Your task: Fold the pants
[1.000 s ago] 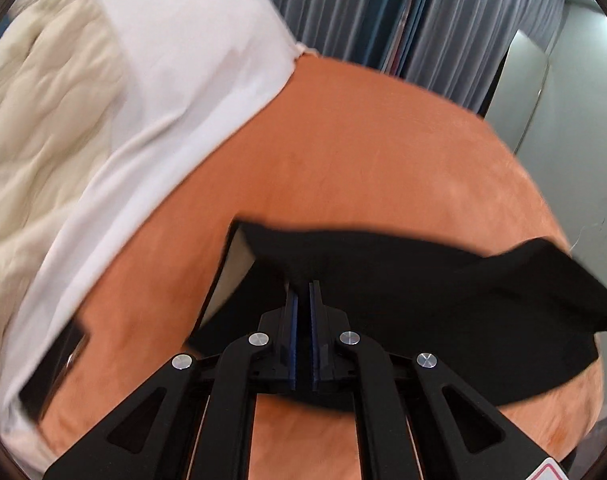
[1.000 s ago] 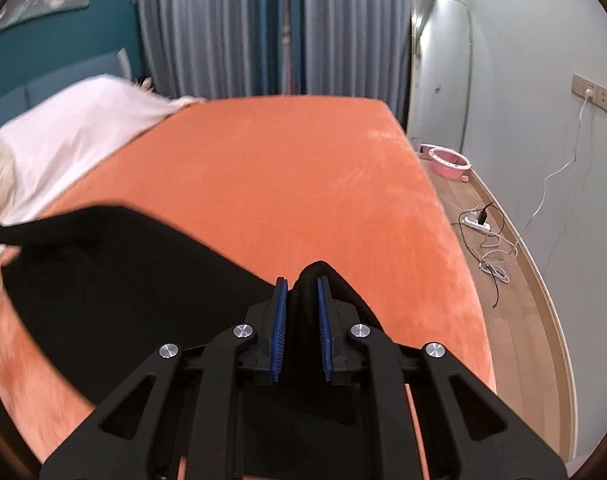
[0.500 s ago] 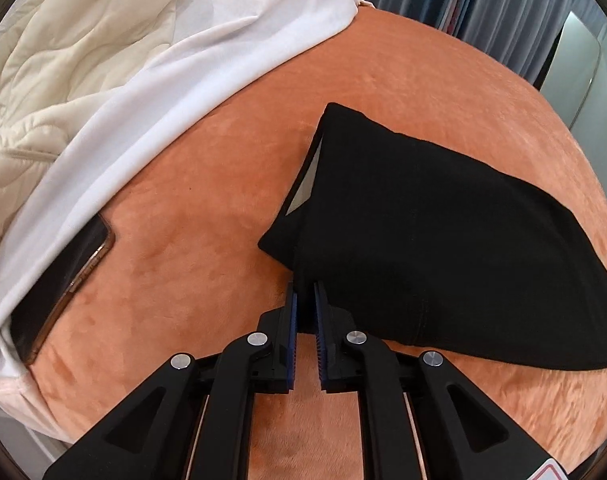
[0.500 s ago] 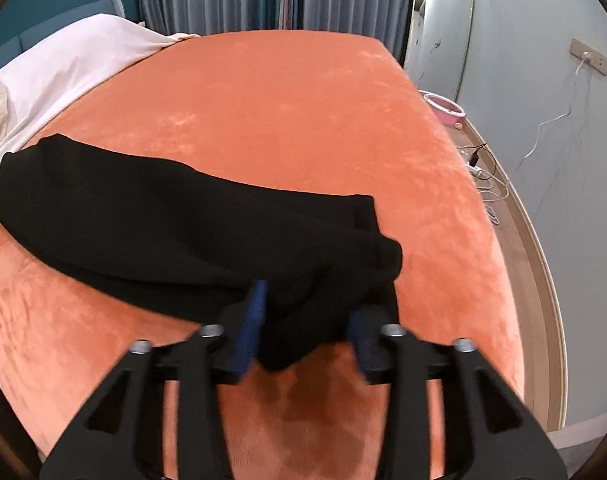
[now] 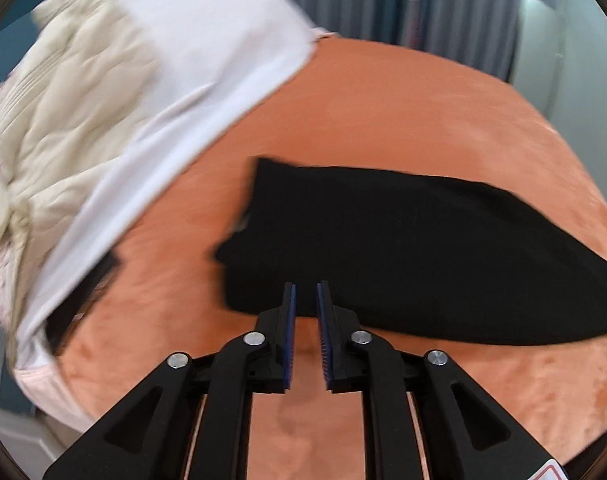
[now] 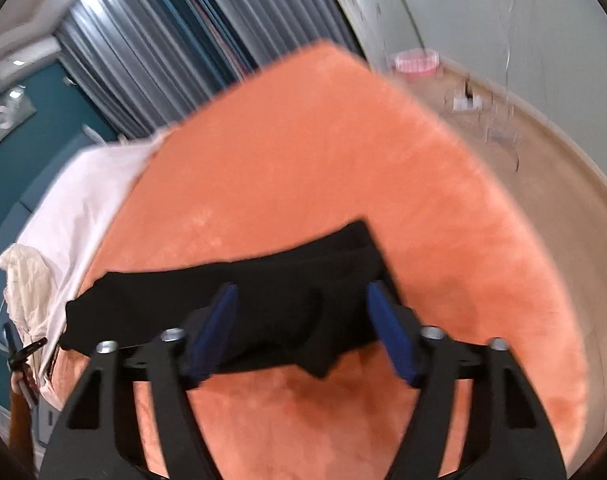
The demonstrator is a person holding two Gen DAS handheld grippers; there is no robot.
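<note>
The black pants (image 5: 423, 252) lie folded on the orange bed cover (image 5: 383, 112), across the middle of both views. My left gripper (image 5: 306, 300) has just been opening, its jaws slightly apart with nothing between them. My right gripper (image 6: 301, 320) stands wide, its blue pads (image 6: 391, 328) clear of the cloth, after closing slightly.

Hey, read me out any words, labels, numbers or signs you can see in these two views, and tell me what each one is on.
None can be read.
Sticker at the lower right of the left tongs' frame: only a white corner with a red mark shows, cut off by the picture edge, no text legible.
Black pants, orange cover, white sheet: no print visible; both views are motion-blurred.
</note>
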